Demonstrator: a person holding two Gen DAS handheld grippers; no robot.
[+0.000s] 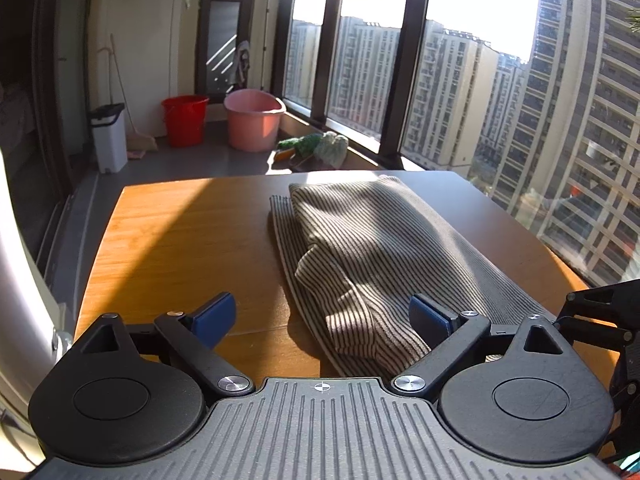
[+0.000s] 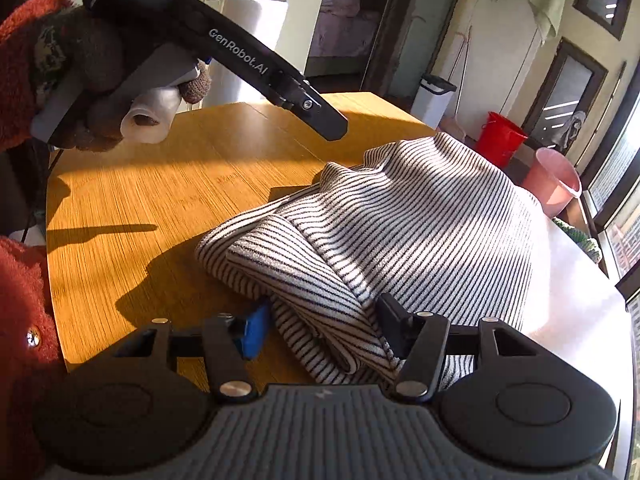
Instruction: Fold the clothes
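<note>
A striped beige-and-black garment (image 1: 372, 240) lies partly folded on the wooden table (image 1: 180, 240), a folded sleeve end toward me. My left gripper (image 1: 322, 318) is open just above the table; the sleeve end lies between its blue pads, nearer the right pad (image 1: 426, 320). In the right wrist view the same garment (image 2: 400, 220) fills the middle. My right gripper (image 2: 324, 330) is open, and the rolled sleeve (image 2: 320, 316) passes between its fingers without being pinched. The left gripper's body (image 2: 240, 60), held in a gloved hand, hangs above the table at upper left.
The table's left edge (image 1: 100, 260) and far edge border a balcony floor with a red bucket (image 1: 184, 120), a pink tub (image 1: 254, 124) and a white bin (image 1: 108, 136). Large windows (image 1: 480, 100) run along the right. Part of the right gripper (image 1: 600, 320) shows at the right edge.
</note>
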